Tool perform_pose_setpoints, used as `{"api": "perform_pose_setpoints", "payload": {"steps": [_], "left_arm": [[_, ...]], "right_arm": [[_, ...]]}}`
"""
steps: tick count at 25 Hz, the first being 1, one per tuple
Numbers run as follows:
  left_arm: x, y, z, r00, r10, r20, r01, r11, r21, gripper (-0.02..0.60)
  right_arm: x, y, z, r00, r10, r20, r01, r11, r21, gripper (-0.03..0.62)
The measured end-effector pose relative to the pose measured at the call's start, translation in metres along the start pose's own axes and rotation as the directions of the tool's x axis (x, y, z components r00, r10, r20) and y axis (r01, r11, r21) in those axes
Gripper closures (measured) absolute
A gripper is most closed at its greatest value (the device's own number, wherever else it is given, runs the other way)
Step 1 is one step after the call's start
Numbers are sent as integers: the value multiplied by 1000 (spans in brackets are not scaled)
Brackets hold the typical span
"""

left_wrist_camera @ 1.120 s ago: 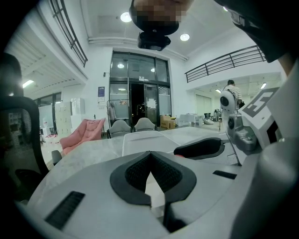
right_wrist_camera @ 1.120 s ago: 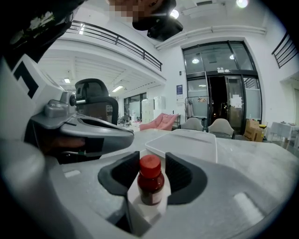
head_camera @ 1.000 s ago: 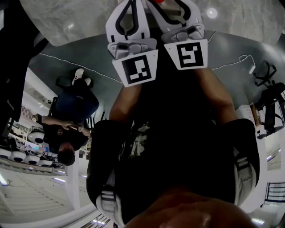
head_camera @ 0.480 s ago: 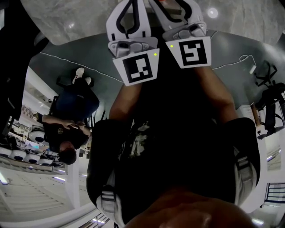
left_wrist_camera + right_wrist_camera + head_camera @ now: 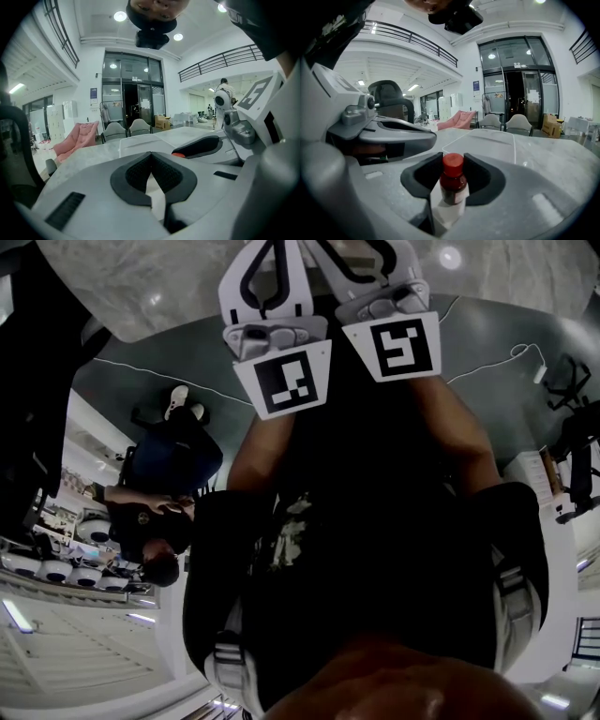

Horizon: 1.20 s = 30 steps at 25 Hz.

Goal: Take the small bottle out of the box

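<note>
Low in the right gripper view, my right gripper (image 5: 453,169), jaws just drawn in, pinches the red-capped small bottle (image 5: 453,190) upright, the clear box (image 5: 497,140) beyond; my left gripper (image 5: 151,161) is pressed together.

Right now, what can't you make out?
- Right gripper view: label on the small bottle too small to read; near side of the clear box behind the right gripper, whose jaws have just been closing on the bottle.
- Head view: top edge cuts off bottle and box.

The white right gripper's (image 5: 453,165) jaws have just been closing and now press the small dark red-capped bottle (image 5: 453,185) between them. The green lights on the black-and-white marker cubes (image 5: 286,381) are out again.
</note>
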<state>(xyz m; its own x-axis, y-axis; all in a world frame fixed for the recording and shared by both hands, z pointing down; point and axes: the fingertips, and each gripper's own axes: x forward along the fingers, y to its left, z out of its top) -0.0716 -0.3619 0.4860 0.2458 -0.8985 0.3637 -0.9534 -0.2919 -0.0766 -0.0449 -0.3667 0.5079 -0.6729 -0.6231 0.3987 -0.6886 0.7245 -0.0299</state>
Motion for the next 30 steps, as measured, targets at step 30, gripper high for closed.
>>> {"api": "perform_pose_setpoints", "payload": {"steps": [30], "left_arm": [[-14, 23, 29, 997, -54, 63, 50, 997, 59, 574]], "right_arm": [[2, 8, 40, 995, -93, 24, 93, 995, -37, 462]]}}
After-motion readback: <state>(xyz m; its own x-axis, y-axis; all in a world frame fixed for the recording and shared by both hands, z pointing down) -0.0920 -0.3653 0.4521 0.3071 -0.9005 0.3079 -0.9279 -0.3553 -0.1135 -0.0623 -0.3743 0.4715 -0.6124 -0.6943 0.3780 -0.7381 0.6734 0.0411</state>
